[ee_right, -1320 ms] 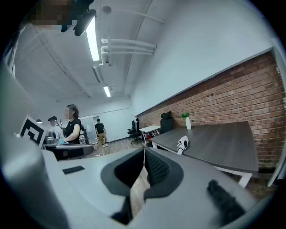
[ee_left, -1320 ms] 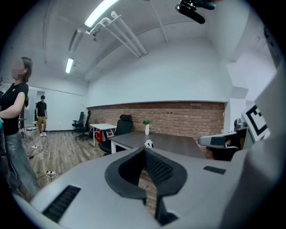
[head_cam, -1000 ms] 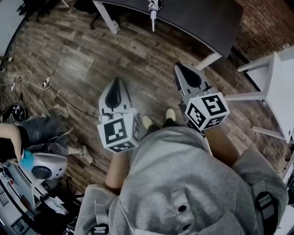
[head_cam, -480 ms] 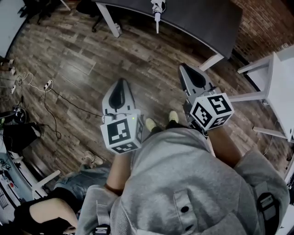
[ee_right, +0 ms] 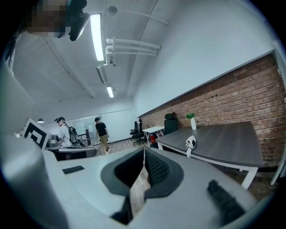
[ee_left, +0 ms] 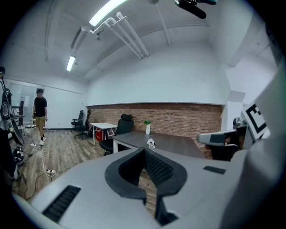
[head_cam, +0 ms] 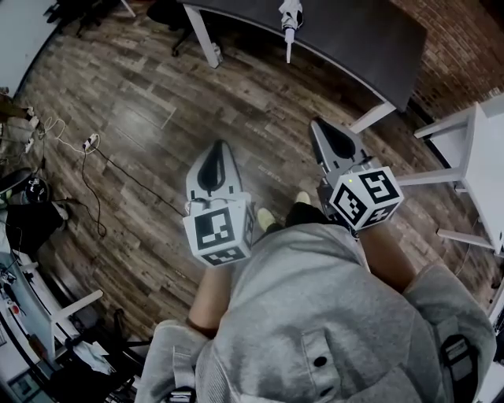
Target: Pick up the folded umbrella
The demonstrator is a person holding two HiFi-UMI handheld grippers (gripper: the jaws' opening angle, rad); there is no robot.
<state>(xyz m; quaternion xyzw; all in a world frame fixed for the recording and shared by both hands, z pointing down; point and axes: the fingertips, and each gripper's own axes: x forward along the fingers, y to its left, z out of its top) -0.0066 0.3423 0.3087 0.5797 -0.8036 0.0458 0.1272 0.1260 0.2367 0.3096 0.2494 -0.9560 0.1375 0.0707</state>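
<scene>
**Left gripper (head_cam: pixel 220 149) and right gripper (head_cam: pixel 320 126) both closed, umbrella far ahead on the desk**

One person in a grey hooded top (head_cam: pixel 315 315) holds the two grippers side by side above the wooden floor (head_cam: pixel 142 118). Each gripper's own view shows its two jaws pressed together at the tips, with nothing between them. Each gripper carries one cube with square black-and-white markers, so I count two cubes, the left one (head_cam: pixel 219 234) and the right one (head_cam: pixel 364 198).

I see only one folded umbrella (head_cam: pixel 288 17), white with dark marks. It lies at the near edge of the single dark desk (head_cam: pixel 354 31), and its thin end sticks out over the edge. It is well apart from both grippers.

One white vase with a green plant (ee_left: pixel 148 128) stands on the same desk, and one black office chair (ee_left: pixel 124 125) is behind it. One white table (head_cam: pixel 480 157) stands at the right. Two other people (ee_right: pixel 102 134) (ee_right: pixel 59 129) are far back in the room.
</scene>
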